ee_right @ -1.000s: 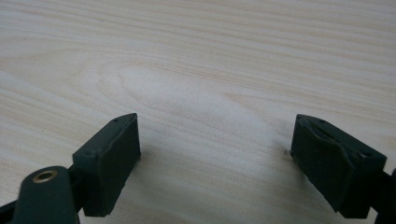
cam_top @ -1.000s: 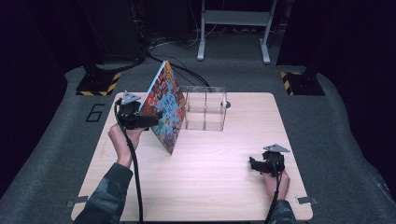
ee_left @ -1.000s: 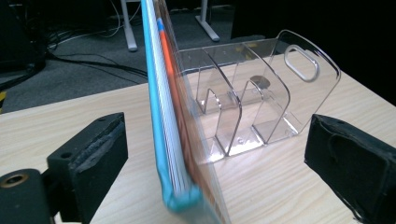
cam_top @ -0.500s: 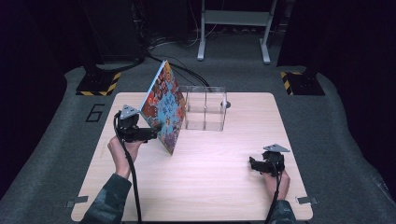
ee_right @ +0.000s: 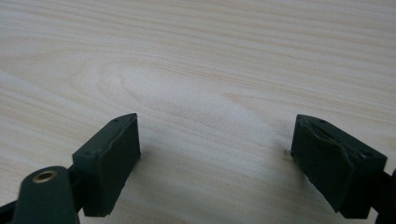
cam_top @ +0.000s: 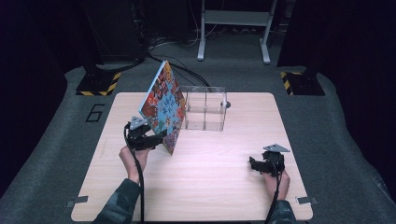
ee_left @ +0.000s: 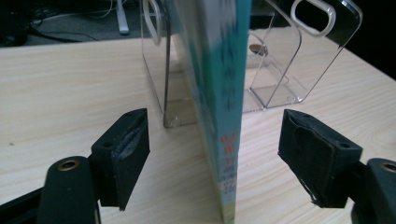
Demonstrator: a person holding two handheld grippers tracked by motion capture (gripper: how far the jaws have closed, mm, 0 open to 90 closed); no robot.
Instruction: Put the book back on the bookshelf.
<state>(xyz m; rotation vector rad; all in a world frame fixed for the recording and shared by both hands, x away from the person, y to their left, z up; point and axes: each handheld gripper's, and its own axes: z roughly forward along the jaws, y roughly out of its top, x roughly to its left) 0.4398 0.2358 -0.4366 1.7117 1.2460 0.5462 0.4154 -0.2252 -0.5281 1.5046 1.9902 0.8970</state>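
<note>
Straddling the lower edge of a book (ee_left: 224,154), my left gripper (ee_left: 212,158) has its two black jaws set apart, one on each side of the spine, with clear gaps and neither pad touching. The jaws have just been closing in on the book, which stands between them but is not yet clamped. From the high view, this gripper (cam_top: 156,141) sits at the near left of the wooden table (cam_top: 215,196), its hand (cam_top: 132,158) just behind it.

My right gripper (ee_right: 215,158) rests near the front right of the table, jaws apart over bare wood, holding nothing. In the high view it (cam_top: 254,164) is well apart from the book.

Farther back, the book (cam_top: 163,105) stands on its lower edge, tilted, its colourful cover facing me and its upper part leaning toward a clear plastic stand (cam_top: 205,109) with upright dividers just behind it. In the left gripper view the stand (ee_left: 280,70) shows through on both sides of the spine.

I judge the book to be stiff, thin and fairly light, with a smooth, probably slippery cover. It looks tall for its thickness, so it would tip easily. I would clamp across the spine low down, squarely, and firmly enough that it cannot swing.
</note>
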